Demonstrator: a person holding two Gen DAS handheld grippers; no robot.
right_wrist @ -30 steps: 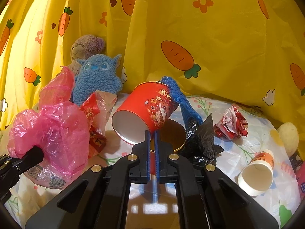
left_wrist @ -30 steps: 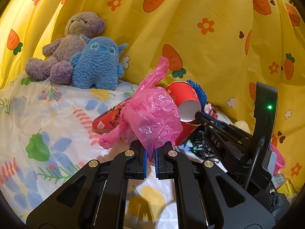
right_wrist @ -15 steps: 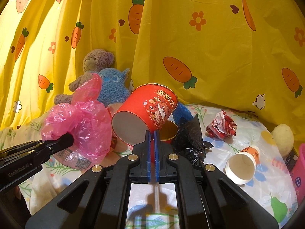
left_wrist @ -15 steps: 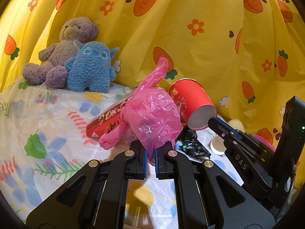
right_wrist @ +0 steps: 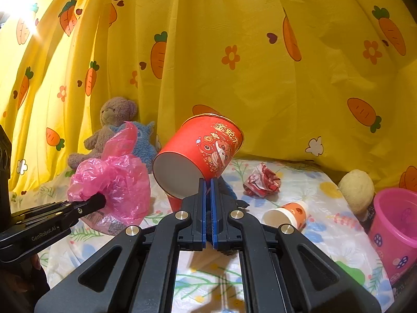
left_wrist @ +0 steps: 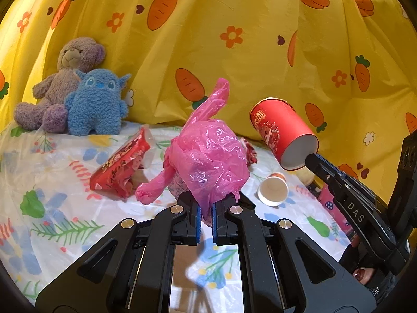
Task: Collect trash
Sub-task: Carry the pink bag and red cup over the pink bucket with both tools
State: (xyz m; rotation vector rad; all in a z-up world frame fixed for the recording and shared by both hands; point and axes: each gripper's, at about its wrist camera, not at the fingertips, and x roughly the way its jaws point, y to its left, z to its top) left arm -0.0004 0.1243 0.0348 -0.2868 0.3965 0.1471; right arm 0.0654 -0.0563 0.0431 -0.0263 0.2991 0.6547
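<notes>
A pink plastic bag (left_wrist: 208, 161) is being pinched by the left claw (left_wrist: 206, 217), whose two sides are squeezed almost together on a thin fold of it, so the bag is being held up off the tabletop (left_wrist: 52, 156) and is puffing out above the claw. A big red paper cup (right_wrist: 200, 154) is being gripped at its rim by the right claw (right_wrist: 207, 208), which is pressed tight on the thin wall, so the cup is being tipped on its side in the air. Both are probably being carried to the pink bin (right_wrist: 393, 224) at the right edge, which is being cut off by the picture. Other trash is being left lying on the tabletop: a red snack wrapper (left_wrist: 120, 167), a crumpled red paper (right_wrist: 262, 180) and a small paper cup (right_wrist: 286, 214). Something dark is being hidden behind the right claw and cannot be made out. What is inside the bag cannot be told either.
</notes>
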